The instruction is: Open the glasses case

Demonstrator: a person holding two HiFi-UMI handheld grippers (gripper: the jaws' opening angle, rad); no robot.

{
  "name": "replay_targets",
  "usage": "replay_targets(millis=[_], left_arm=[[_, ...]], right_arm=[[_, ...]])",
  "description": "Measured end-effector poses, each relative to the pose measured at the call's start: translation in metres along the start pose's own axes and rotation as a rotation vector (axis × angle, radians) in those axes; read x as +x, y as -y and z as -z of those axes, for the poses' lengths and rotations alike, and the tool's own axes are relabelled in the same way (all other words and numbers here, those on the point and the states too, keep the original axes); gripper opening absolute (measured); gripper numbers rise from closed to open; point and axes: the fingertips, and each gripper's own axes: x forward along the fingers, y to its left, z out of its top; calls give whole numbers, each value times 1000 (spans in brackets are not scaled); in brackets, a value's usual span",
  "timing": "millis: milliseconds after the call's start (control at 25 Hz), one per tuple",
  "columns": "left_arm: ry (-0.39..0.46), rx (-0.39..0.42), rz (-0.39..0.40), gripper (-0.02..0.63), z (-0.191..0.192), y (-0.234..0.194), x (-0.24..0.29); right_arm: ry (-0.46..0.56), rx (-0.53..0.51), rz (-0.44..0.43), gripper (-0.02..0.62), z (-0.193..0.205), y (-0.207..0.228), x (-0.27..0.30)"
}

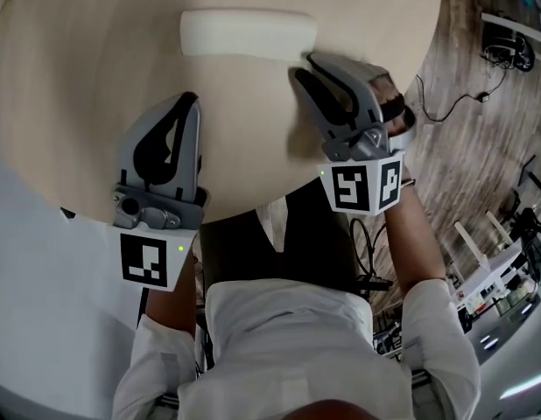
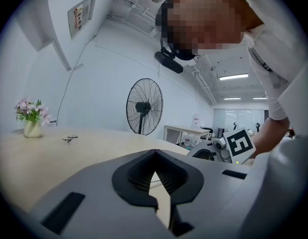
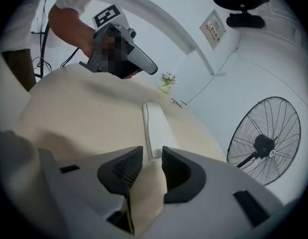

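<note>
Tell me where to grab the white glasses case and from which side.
Probably its rounded right end, across the narrow width, approaching from the right, low over the beige round table. The white oblong glasses case lies flat, its length in line with the open right gripper, whose jaws frame that end.

Left tongs [image 1: 189, 101] sit closed, right tongs [image 1: 305, 66] parted.

right gripper [image 3: 153, 157], jaws apart, points at the closed white glasses case [image 3: 157, 126] on the table [image 3: 74, 118].
</note>
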Motion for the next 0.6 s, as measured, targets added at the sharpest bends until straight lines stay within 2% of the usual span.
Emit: replay_targets(millis=[200, 400, 600], left_arm=[[11, 26, -1, 12, -2, 4, -4], [6, 18, -2, 12, -2, 1, -10], [32, 46, 5, 12, -8, 9, -17]], right_arm=[[2, 6, 39, 121, -5, 5, -2], [-2, -20, 44, 94, -13, 6, 0], [-7, -26, 47, 76, -15, 0, -3]])
